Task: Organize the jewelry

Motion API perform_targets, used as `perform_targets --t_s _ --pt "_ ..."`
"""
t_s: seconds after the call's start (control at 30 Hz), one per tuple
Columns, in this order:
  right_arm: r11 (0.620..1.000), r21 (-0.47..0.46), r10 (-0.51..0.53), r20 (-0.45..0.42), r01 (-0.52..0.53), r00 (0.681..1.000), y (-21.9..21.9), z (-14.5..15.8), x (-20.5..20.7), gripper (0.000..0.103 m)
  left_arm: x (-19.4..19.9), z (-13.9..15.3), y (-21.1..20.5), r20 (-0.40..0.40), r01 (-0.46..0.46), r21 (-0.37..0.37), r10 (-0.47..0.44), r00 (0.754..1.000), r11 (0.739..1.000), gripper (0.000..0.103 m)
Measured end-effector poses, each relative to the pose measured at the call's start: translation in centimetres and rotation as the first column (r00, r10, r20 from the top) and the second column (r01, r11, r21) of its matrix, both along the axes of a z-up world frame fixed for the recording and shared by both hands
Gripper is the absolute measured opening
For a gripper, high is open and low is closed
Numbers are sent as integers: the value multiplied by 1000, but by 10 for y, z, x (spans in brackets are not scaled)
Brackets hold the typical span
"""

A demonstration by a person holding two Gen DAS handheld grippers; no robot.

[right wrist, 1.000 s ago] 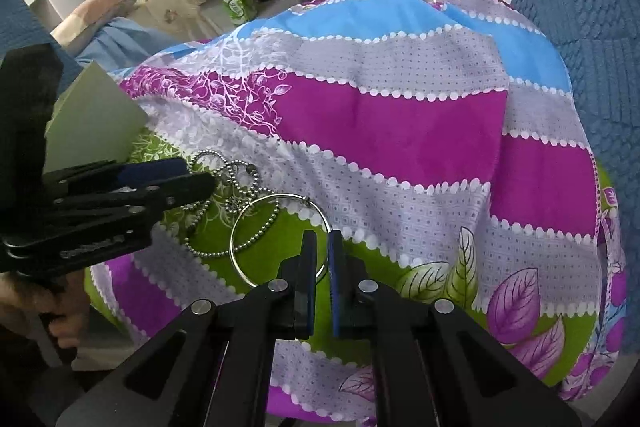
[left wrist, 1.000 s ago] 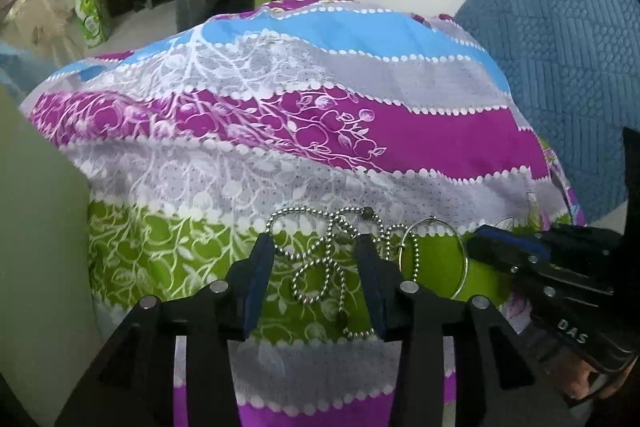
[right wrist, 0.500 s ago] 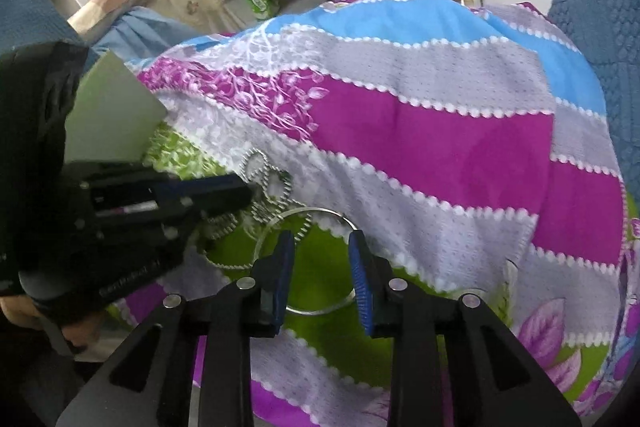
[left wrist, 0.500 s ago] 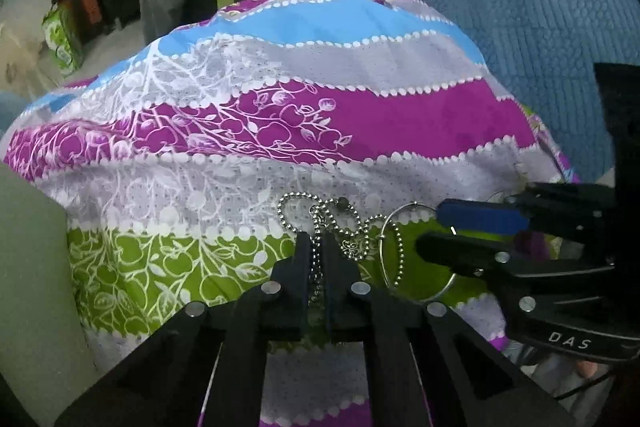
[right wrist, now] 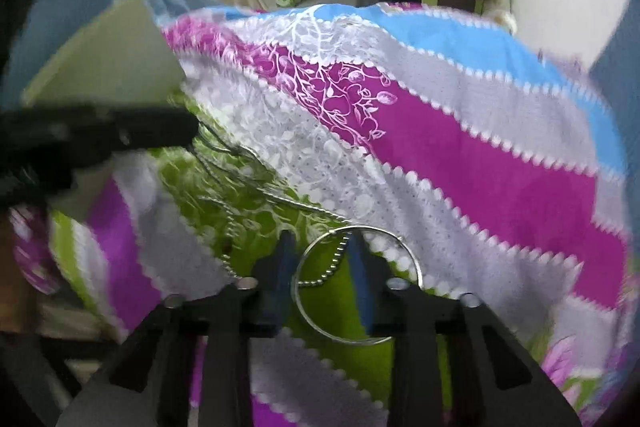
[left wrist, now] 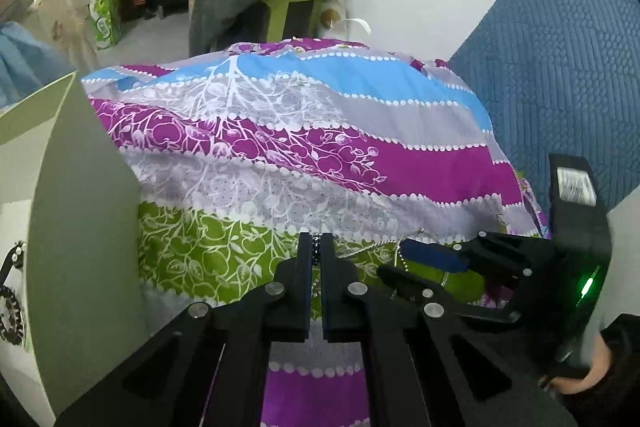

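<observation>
Your left gripper [left wrist: 316,259] sits low in the middle of the left wrist view with its fingers pressed together on a strand of the bead chain [left wrist: 316,251]; a few dark beads show in the thin slit between the pads, so the chain is pinched, not just lying there. From that pinch the chain runs off to the right, toward the silver hoop [right wrist: 358,285], which lies on the green band of the patterned cloth [left wrist: 340,163].

Your right gripper [right wrist: 320,267] has just been closing. Its fingers stand part-way open in the lower middle of the right wrist view, one on each side of the hoop's left arc, with a hanging run of chain in the gap. The blur keeps me from saying whether the pads already touch the wire, so read them as straddling it, not holding it.

What matters for the coming move is the line between your two hands. In the right wrist view the chain stretches from the left gripper at the left edge down and right to the hoop at the bottom centre. Its long axis follows that diagonal, and it seems hooked through the hoop. The right fingers are the nearer pair to the hoop. The pale box [left wrist: 80,227] with jewelry already inside stands at the left edge of the left wrist view, on your left hand's side.
</observation>
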State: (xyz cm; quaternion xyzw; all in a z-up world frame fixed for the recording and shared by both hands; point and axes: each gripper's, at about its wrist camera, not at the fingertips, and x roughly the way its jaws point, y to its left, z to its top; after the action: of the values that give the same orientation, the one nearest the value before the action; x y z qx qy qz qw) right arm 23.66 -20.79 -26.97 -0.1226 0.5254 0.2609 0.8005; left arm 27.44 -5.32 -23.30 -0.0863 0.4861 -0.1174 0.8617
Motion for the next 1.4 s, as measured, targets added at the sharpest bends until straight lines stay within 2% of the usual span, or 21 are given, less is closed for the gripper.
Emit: perform_targets --t_s 0.13,0.27,0.4,0.57,0.83,0.9,1.0,1.07,1.1,1.13,1.17,1.4 --pt "1000 7 -29 -14 29 999 3 1 -1 4 -6 7 2 5 -10 -10 10 1000 1000 0" --pt "995 66 -69 9 68 998 -6 17 -2 3 -14 17 4 23 -13 -22 14 1000 1000 0" --pt "979 138 -152 17 148 988 -22 36 -3 2 -21 30 7 38 -19 -51 21 999 998 0" --pt "963 181 -210 42 199 977 -33 57 -7 1 -30 49 8 56 -22 -65 25 998 998 1" --pt "956 199 -231 57 216 971 -39 77 -12 0 -48 79 16 85 -51 -73 57 995 996 1" --pt "953 218 -220 31 209 975 -41 73 -11 0 -51 83 18 88 -53 -74 59 994 996 1" --pt "961 205 -180 -42 185 983 -37 55 -10 9 -57 84 20 93 -58 -67 64 994 996 1" --pt "969 187 -151 -67 161 986 -30 43 -13 38 -61 84 23 92 -62 -71 68 993 996 1" --pt "972 179 -143 -68 153 987 -27 40 -14 47 -62 84 24 93 -63 -71 70 993 995 1" --pt "974 171 -139 -68 149 988 -24 37 -16 63 -64 84 25 93 -65 -70 71 993 995 1" --pt "977 163 -131 -70 141 989 -20 33 -18 70 -65 84 26 93 -65 -69 72 993 996 1" --pt "991 68 -109 -99 116 989 1 8 -23 77 -70 82 31 91 -78 -70 85 992 994 1"
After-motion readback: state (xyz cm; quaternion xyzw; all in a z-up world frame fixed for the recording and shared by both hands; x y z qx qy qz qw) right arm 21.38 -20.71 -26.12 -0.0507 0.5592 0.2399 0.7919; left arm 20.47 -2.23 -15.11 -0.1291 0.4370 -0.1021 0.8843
